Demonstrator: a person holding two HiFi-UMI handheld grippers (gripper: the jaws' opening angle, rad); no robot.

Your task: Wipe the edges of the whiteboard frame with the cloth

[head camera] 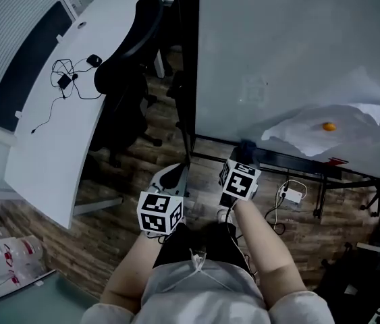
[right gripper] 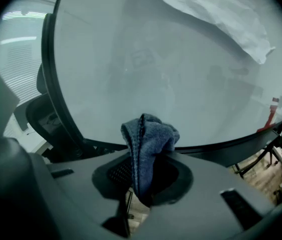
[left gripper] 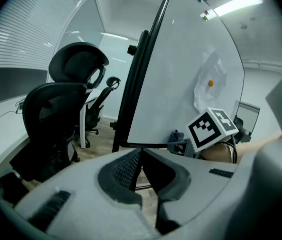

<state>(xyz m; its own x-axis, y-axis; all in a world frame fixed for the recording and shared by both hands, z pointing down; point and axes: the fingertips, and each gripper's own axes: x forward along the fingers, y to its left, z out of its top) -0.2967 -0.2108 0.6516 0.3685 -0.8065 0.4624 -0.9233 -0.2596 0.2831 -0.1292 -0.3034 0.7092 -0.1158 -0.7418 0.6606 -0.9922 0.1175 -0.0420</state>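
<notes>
Right gripper: clamped on the cloth, bunched end forward, likely so it can press on the whiteboard frame.
Cloth position: at the frame's bottom rail, near the left corner (contact unclear).
Left gripper: jaws together on nothing, held back, probably just keeping clear.
Nearby: office chair crowds the left upright; paper sheet hangs on the board, off the rail.

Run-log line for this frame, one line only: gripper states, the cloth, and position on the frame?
left gripper: shut, empty | right gripper: shut on blue cloth | cloth at whiteboard frame bottom edge | contact: unclear
</notes>
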